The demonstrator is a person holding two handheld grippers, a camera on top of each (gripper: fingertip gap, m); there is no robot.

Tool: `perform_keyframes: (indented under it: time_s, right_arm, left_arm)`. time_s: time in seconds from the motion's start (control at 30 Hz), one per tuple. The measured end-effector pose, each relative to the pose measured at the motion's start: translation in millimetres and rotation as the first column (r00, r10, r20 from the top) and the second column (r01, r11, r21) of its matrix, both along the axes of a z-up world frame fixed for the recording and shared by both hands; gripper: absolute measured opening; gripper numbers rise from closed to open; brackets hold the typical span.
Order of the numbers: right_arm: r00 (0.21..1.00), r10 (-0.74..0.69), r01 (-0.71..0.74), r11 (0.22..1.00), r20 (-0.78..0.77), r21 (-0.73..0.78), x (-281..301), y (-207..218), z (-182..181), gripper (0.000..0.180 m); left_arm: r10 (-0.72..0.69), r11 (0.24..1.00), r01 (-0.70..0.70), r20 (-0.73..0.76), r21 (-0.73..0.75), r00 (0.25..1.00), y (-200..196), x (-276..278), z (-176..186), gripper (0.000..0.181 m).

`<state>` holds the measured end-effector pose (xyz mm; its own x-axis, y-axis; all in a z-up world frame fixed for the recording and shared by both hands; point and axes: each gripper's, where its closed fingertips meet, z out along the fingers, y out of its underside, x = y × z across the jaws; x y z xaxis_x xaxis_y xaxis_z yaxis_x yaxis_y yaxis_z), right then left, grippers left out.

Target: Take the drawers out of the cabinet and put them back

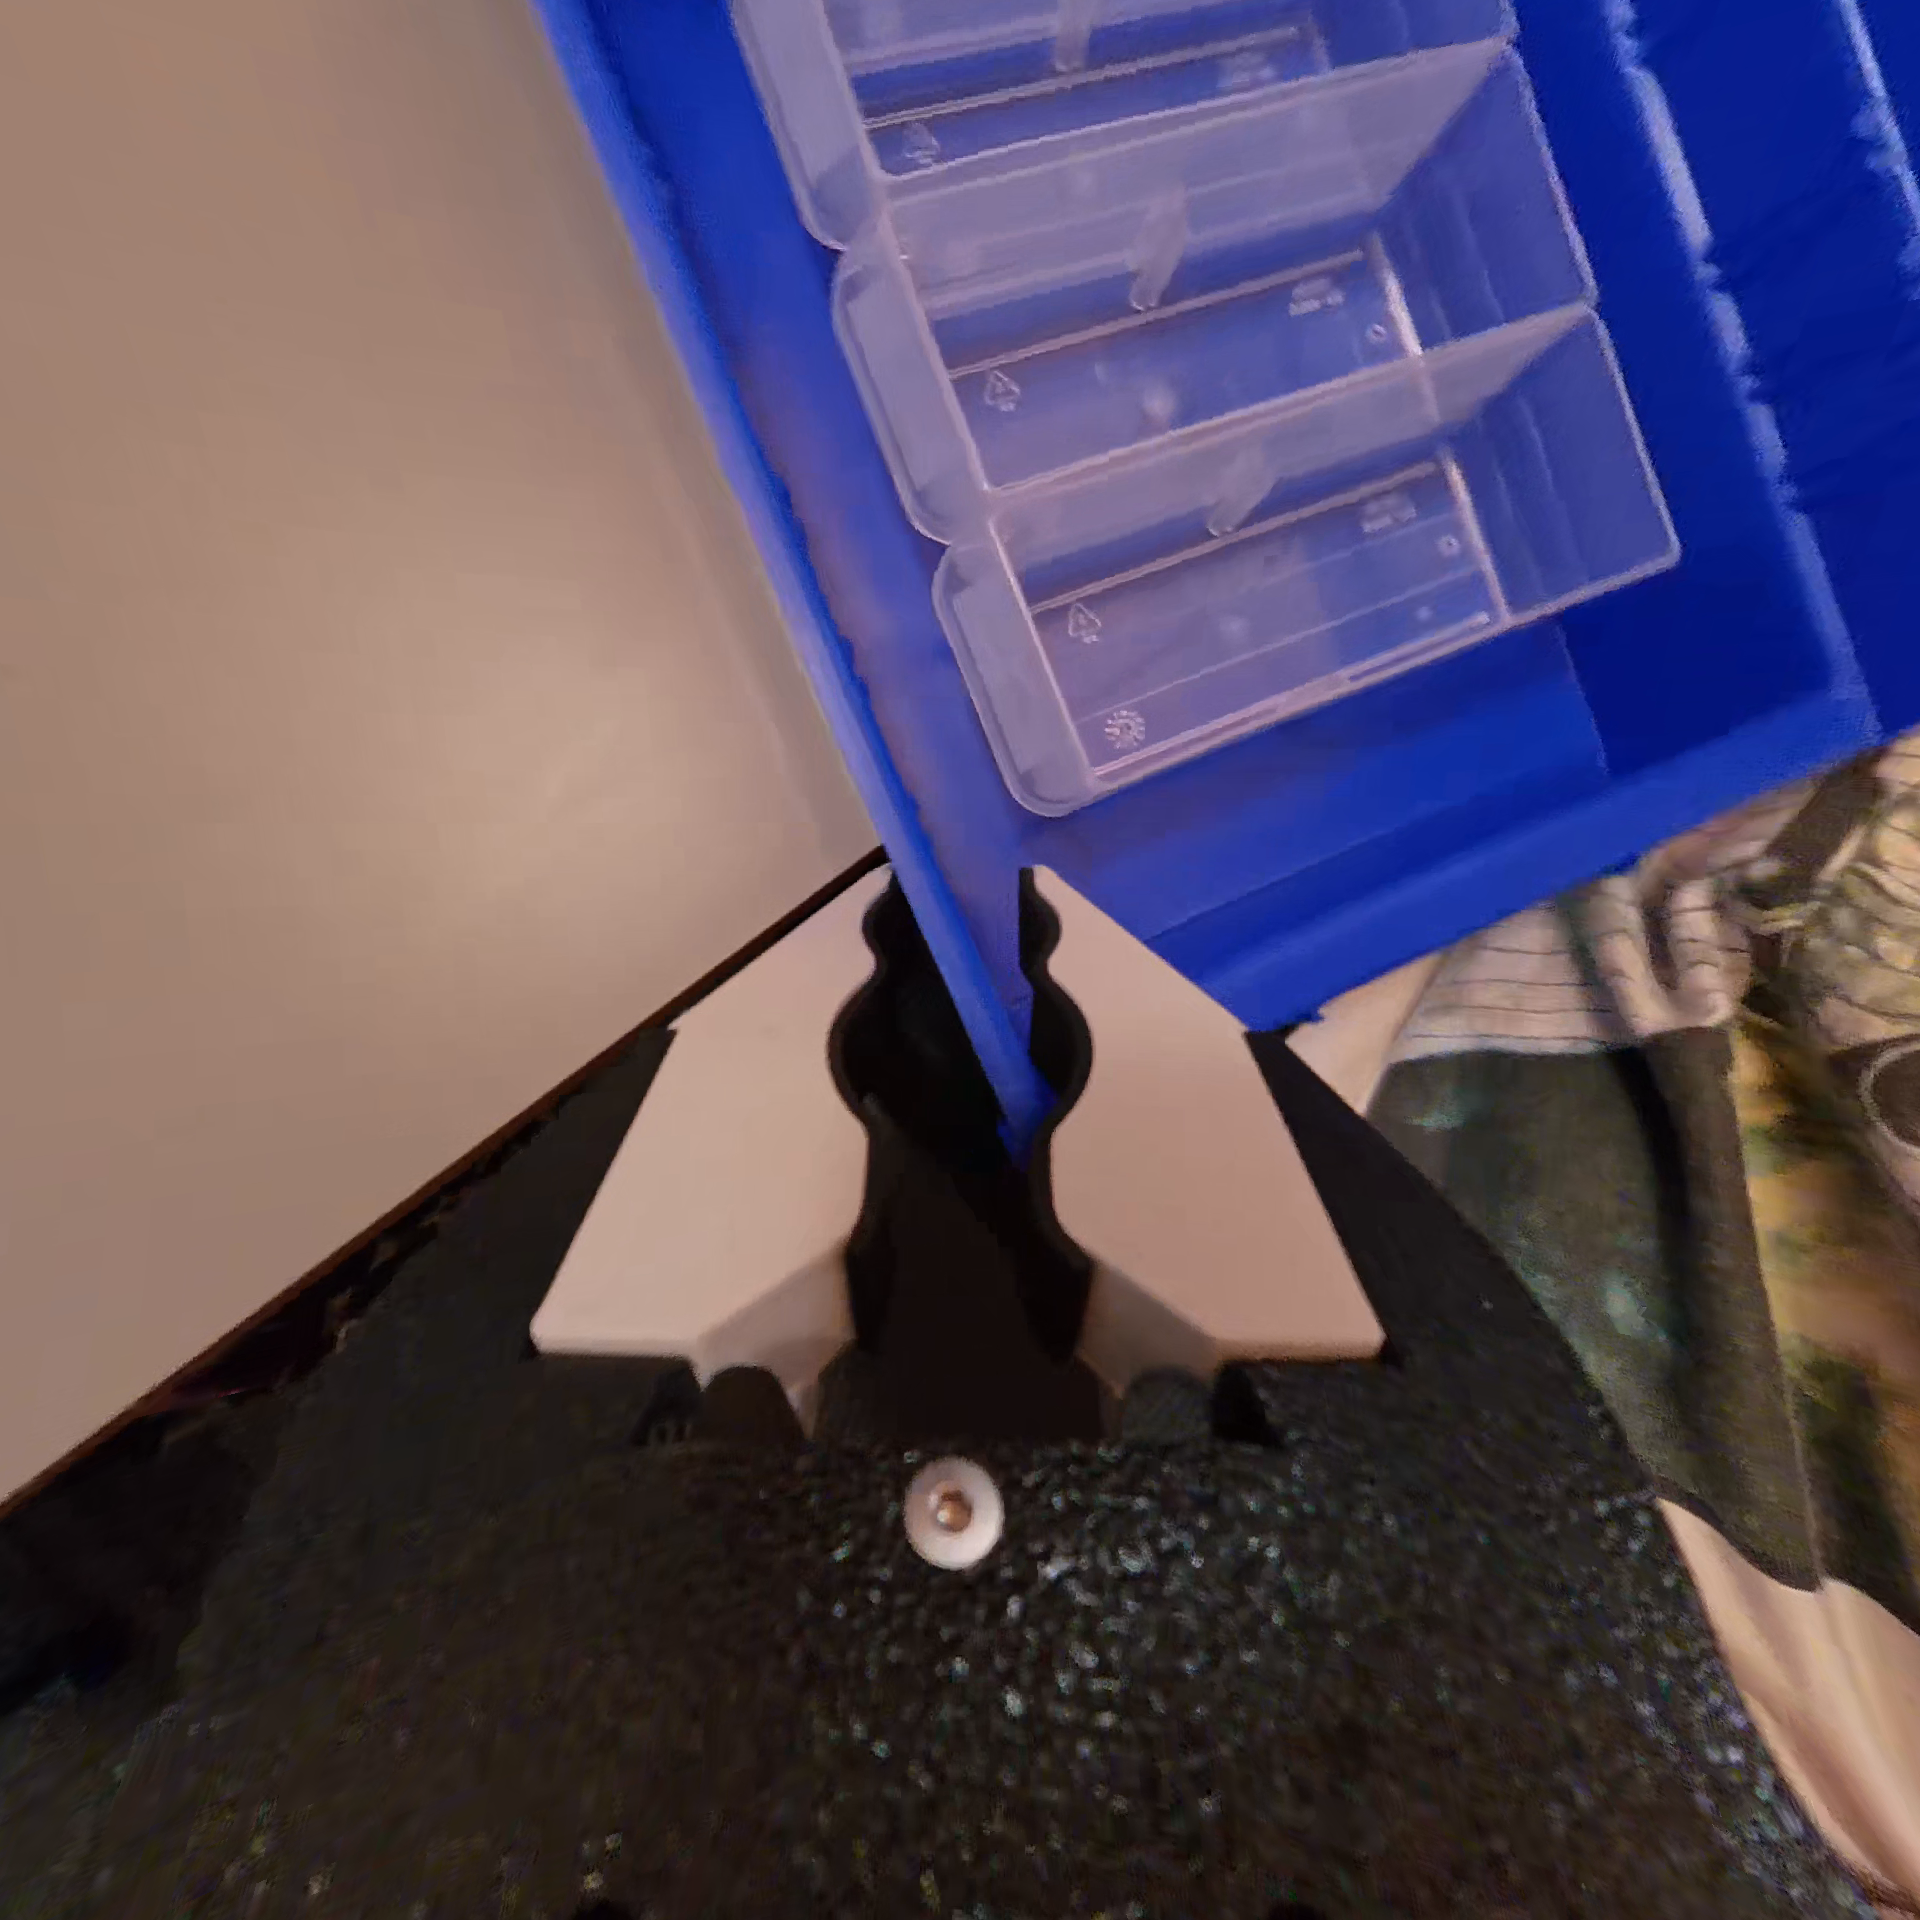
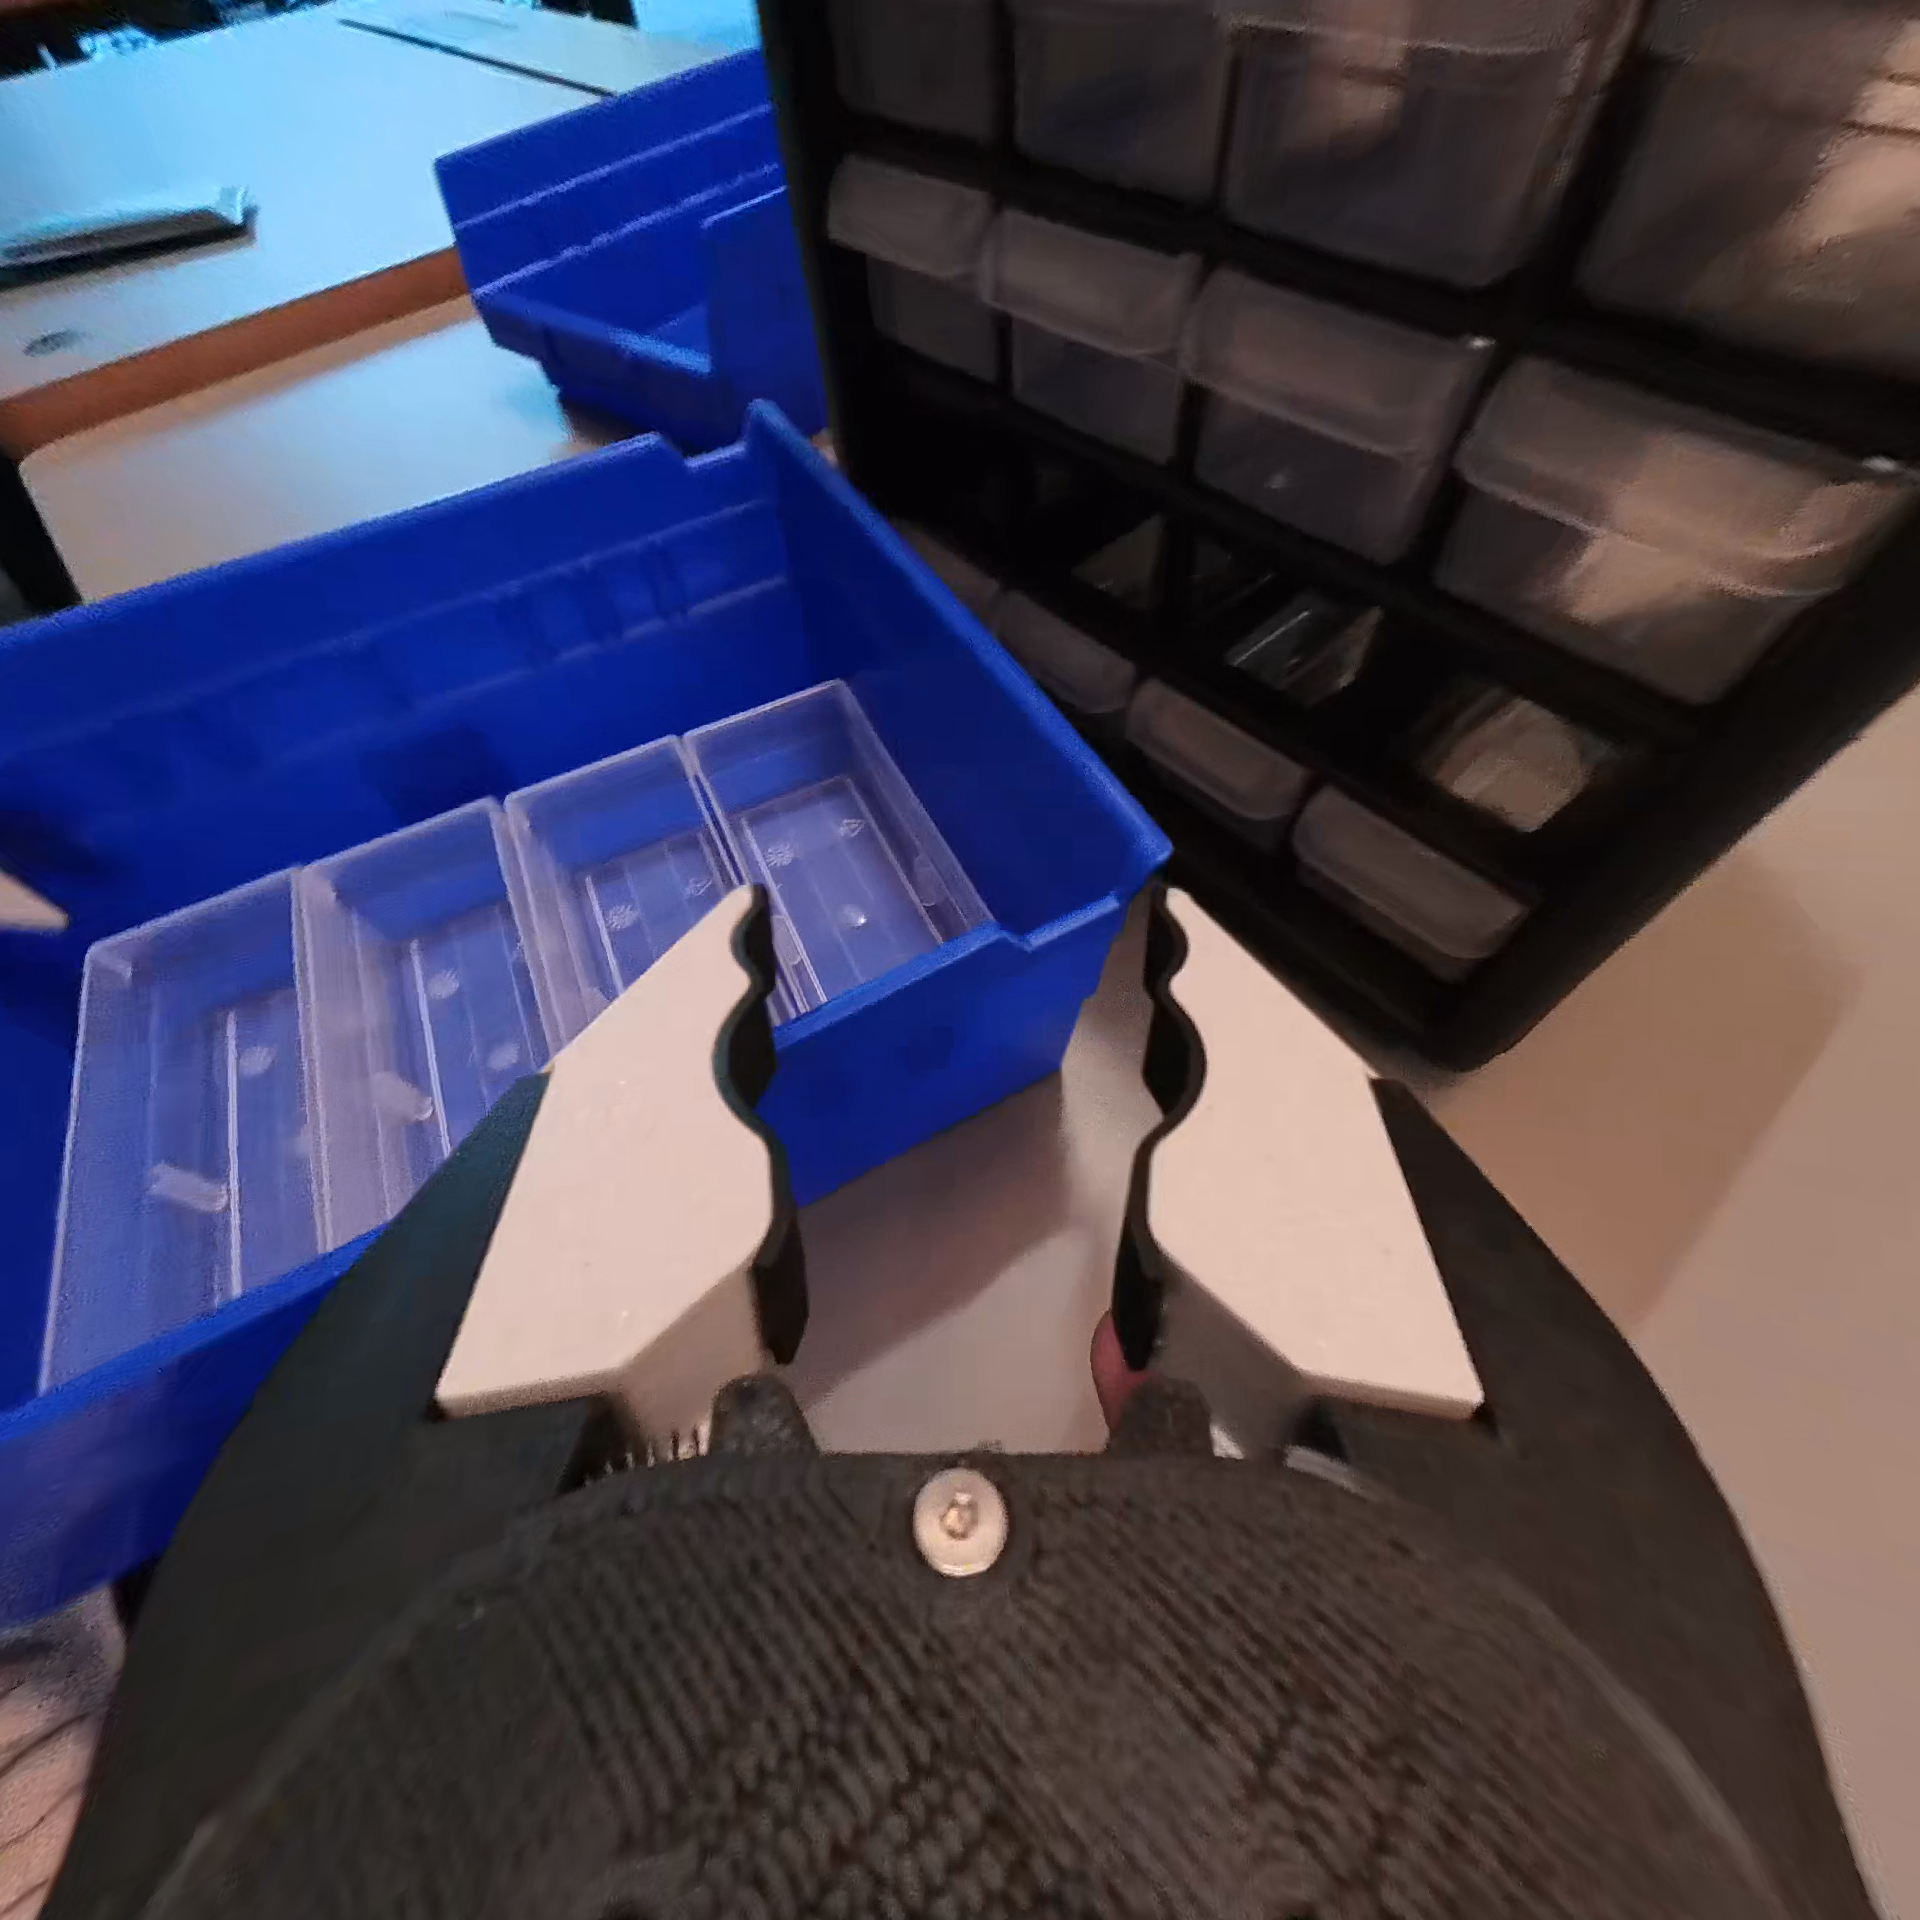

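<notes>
Drawers [image 2: 831, 862] fill blue bin [image 2: 935, 727]; left gripper [image 1: 961, 997] clamps its wall, right gripper [image 2: 956, 1018] gapes empty beside cabinet [image 2: 1351, 468].

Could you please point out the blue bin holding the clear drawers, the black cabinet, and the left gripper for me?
blue bin [image 2: 940, 790]: right wrist view, on its right inner wall.
black cabinet [image 2: 1704, 800]: right wrist view, on its frame at the lower right.
left gripper [image 1: 961, 914]: left wrist view, between its fingertips, shut on the bin's wall.
</notes>
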<state>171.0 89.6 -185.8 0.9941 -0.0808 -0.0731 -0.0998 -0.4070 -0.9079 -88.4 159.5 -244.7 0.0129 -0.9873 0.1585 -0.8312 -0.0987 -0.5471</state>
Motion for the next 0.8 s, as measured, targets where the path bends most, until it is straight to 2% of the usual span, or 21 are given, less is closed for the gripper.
perform_keyframes:
  time_s: [0.03,0.1,0.17,0.23,0.3,0.37,0.43,0.47,0.53,0.6,0.63,0.7,0.77,0.8]
  right_arm:
    - [1.0,-0.016,0.016,1.0,-0.005,0.01,7.4,2.3,0.3,0.066]
    - [0.998,-0.064,0.064,0.997,0.001,0.038,22.8,4.9,1.6,0.063]
    - [0.997,-0.079,0.079,0.997,0.001,0.026,27.2,1.6,-0.2,0.071]
    - [0.997,-0.077,0.077,0.997,0.009,0.018,26.9,-6.7,1.0,0.076]
    - [0.995,-0.095,0.094,0.995,0.022,0.026,30.4,-18.6,6.2,0.079]
    - [0.991,-0.133,0.131,0.99,0.032,0.048,38.4,-31.1,14.5,0.086]
    - [0.983,-0.178,0.174,0.981,0.042,0.082,47.1,-41.5,25.8,0.091]
    - [0.979,-0.195,0.189,0.976,0.05,0.105,49.6,-45.4,32.6,0.094]
    - [0.969,-0.234,0.222,0.964,0.076,0.143,53.6,-51.7,45.2,0.099]
    - [0.956,-0.269,0.248,0.955,0.118,0.165,55.7,-56.7,53.3,0.106]
    - [0.948,-0.283,0.258,0.951,0.146,0.17,56.8,-59.0,55.4,0.109]
    - [0.931,-0.304,0.272,0.947,0.203,0.171,58.9,-63.4,57.0,0.113]
    - [0.911,-0.336,0.301,0.938,0.237,0.171,62.4,-68.9,56.8,0.117]
    - [0.903,-0.352,0.318,0.933,0.247,0.171,64.3,-71.6,56.4,0.118]
  left_arm:
    - [-0.022,1.0,0.022,0.008,-0.012,1.0,-5.7,4.1,0.5,0.021]
    - [-0.06,0.997,0.062,0.041,-0.044,0.997,-15.2,12.7,2.2,0.027]
    - [-0.059,0.995,0.064,0.072,-0.081,0.996,-16.0,18.0,5.9,0.03]
    - [-0.048,0.992,0.061,0.128,-0.107,0.991,-9.1,19.7,19.3,0.05]
    - [-0.026,0.997,0.041,0.234,-0.061,0.972,16.6,23.7,44.7,0.06]
    - [0.079,0.993,-0.105,0.384,0.048,0.92,80.8,32.5,77.5,0.063]
    - [0.246,0.926,-0.356,0.513,0.126,0.822,176.5,33.3,106.5,0.072]
    - [0.335,0.866,-0.482,0.562,0.133,0.756,228.0,29.5,116.8,0.072]
    - [0.506,0.7,-0.706,0.623,0.107,0.596,329.2,17.2,126.2,0.074]
    - [0.576,0.61,-0.789,0.643,0.073,0.505,401.9,17.4,119.7,0.076]
    - [0.605,0.6,-0.798,0.623,0.053,0.496,427.2,23.3,108.9,0.076]
    - [0.662,0.609,-0.793,0.533,0.029,0.527,461.5,38.8,75.4,0.072]
    - [0.694,0.614,-0.789,0.462,0.022,0.553,480.7,54.1,45.3,0.077]
    - [0.686,0.637,-0.771,0.461,-0.005,0.563,482.4,65.8,37.6,0.073]
